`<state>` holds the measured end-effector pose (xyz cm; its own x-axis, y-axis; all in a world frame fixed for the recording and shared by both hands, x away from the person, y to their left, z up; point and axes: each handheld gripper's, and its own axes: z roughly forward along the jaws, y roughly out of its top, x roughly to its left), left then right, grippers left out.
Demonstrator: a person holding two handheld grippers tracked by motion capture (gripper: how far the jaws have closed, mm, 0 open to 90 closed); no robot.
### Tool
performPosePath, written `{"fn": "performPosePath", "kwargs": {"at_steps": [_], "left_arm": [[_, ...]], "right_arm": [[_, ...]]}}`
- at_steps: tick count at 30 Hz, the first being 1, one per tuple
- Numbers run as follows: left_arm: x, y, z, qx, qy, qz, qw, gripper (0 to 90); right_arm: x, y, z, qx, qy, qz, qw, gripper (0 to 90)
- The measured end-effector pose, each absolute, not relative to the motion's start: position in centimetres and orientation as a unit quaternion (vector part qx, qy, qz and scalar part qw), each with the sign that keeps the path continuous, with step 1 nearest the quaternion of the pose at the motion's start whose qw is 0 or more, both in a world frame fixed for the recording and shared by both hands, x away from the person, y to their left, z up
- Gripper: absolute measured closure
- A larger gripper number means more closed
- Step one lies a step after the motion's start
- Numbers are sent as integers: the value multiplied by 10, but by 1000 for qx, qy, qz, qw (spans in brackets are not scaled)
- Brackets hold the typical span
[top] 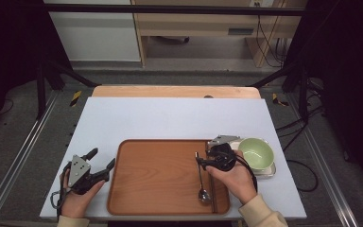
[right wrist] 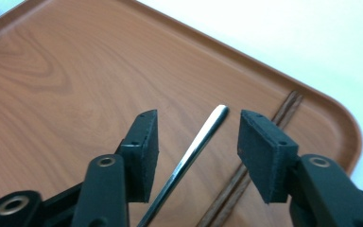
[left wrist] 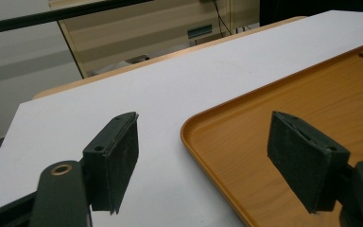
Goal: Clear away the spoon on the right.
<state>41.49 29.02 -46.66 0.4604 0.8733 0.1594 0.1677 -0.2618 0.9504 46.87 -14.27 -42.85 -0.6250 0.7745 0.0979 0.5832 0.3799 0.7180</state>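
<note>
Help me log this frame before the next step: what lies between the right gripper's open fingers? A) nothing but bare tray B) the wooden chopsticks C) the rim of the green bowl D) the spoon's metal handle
D: in the right gripper view the spoon runs its handle up between the right gripper and its spread fingers, while the chopsticks lie off to one side on the tray.
</note>
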Motion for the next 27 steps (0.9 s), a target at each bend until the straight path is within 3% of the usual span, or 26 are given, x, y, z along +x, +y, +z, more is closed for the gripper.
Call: {"fn": "performPosePath", "kwargs": {"at_steps": [19,27], "left_arm": [[416,292,-466,697,369,364,495,219],[416,290,-466,695,367,361,501,145]], "right_arm": [[459,-175,-406,421,774,423,214,233],[457,-195,-397,433,754,430,241,162]]}}
